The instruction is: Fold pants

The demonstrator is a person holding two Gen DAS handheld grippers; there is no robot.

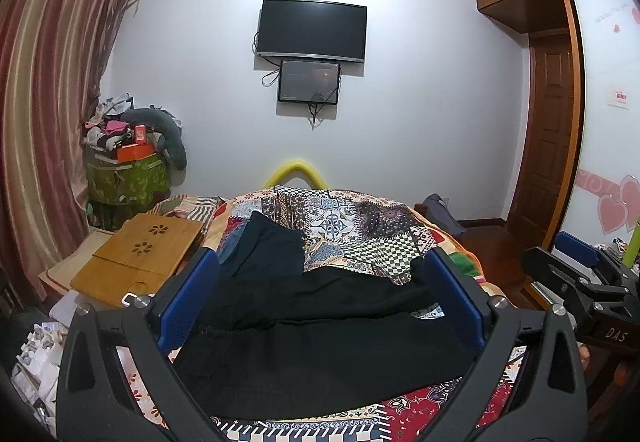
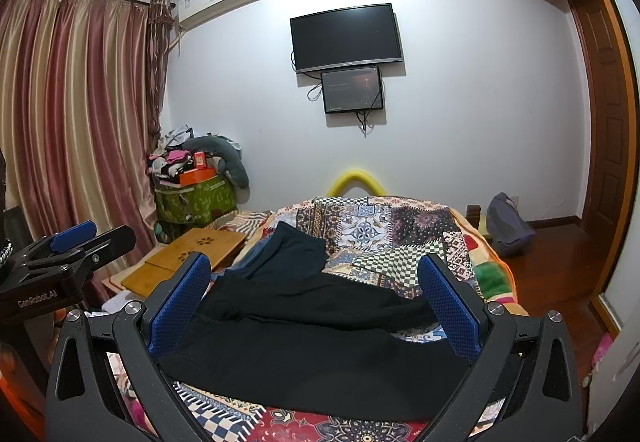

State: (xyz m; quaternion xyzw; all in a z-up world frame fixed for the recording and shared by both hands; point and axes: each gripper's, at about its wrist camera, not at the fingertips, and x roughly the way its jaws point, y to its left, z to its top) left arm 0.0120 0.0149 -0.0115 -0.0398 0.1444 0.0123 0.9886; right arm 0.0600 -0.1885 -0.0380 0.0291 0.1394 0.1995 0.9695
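Note:
Black pants [image 1: 320, 346] lie spread across the patchwork bedspread [image 1: 352, 226], two legs running left to right with the waist end towards the left. They also show in the right wrist view [image 2: 312, 346]. A second dark garment [image 1: 268, 246] lies beyond them, also in the right wrist view [image 2: 288, 250]. My left gripper [image 1: 320, 282] is open and empty, held above the pants. My right gripper [image 2: 316, 286] is open and empty, also above the pants. The right gripper shows at the right edge of the left wrist view [image 1: 580, 274], and the left gripper at the left edge of the right wrist view [image 2: 76, 246].
A wooden lap desk [image 1: 136, 258] lies on the bed's left side. A green hamper piled with clothes [image 1: 124, 178] stands by the striped curtain [image 1: 44, 102]. A TV [image 1: 312, 30] hangs on the far wall. A wardrobe [image 1: 600, 102] and a grey bag [image 2: 508, 226] are at the right.

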